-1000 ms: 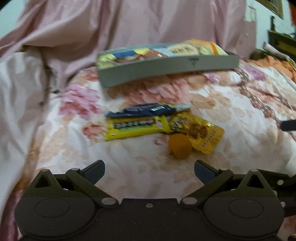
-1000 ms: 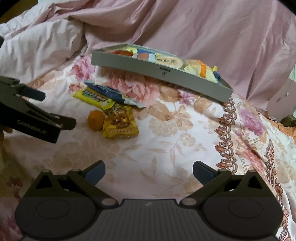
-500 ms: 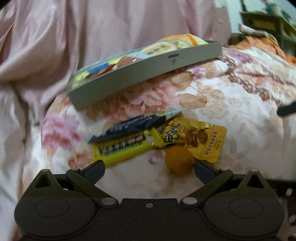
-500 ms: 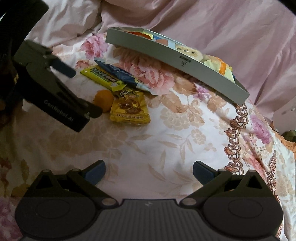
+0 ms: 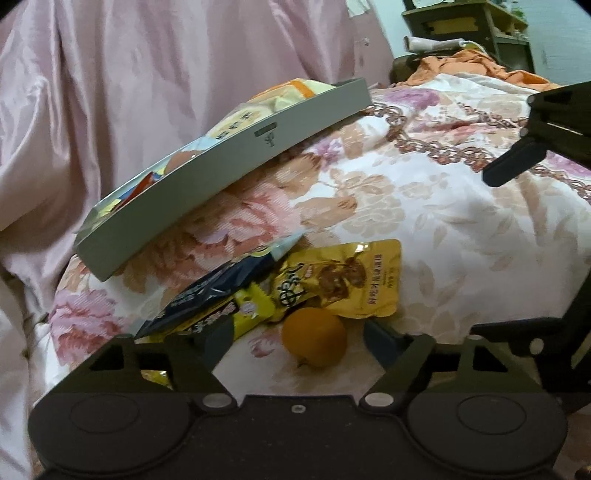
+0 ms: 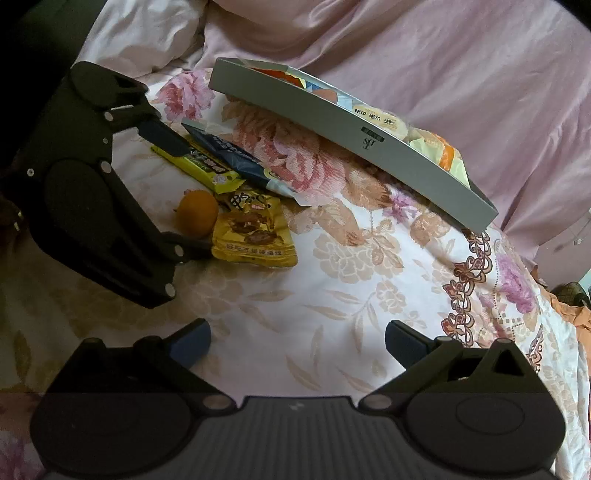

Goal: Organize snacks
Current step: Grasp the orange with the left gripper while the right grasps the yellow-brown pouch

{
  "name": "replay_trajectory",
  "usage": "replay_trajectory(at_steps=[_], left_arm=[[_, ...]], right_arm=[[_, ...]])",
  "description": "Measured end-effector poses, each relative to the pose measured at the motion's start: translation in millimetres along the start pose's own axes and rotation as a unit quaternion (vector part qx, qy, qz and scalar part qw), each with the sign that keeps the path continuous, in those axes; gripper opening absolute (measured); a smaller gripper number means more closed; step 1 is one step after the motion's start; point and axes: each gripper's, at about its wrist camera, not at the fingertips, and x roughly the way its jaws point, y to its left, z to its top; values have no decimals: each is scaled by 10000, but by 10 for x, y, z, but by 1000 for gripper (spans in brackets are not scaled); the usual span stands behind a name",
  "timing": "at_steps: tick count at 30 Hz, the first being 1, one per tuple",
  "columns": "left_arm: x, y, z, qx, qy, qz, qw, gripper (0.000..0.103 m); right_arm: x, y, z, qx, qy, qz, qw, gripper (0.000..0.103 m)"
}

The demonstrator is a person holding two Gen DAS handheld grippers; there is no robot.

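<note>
A small orange fruit (image 5: pixel 314 341) lies on the floral bedspread between the open fingers of my left gripper (image 5: pixel 299 334); it also shows in the right wrist view (image 6: pixel 197 212). Beside it lie a yellow snack pouch (image 5: pixel 347 278), a dark blue packet (image 5: pixel 218 286) and a yellow bar (image 5: pixel 236 314). A grey tray (image 5: pixel 221 173) with several snacks sits behind them, tilted. My right gripper (image 6: pixel 297 341) is open and empty over bare bedspread. My left gripper (image 6: pixel 184 195) shows in the right wrist view, its fingers either side of the fruit.
Pink sheets (image 6: pixel 443 74) are bunched behind the tray. An orange cloth (image 5: pixel 465 64) and a shelf (image 5: pixel 469 26) stand at the far right. The floral bedspread (image 6: pixel 369 277) stretches to the right of the snacks.
My left gripper has moved forward and down, so the orange fruit now sits between its open fingers. My right gripper has shifted closer to the snacks.
</note>
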Motion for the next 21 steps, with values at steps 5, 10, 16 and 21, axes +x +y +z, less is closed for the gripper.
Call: replay_trajectory(at_steps=[5,10,16,21], left_arm=[[-5,34,-44,-171,-52,-307,9994,56],[-4,94,-73,-421,-25,-432,9982,38],[-38,333,-112,-1427,139,-323,9891,38],[-129,559,-188,-2631,405,75,9639,38]], right_arm=[[19,-10,7,86,-21,19,10000,103],[42,14,22,22,-113,1,9999,103],[72,38,27,-9,-351,47,9994,103],[130,24,83,195,-585,359,9975,103]])
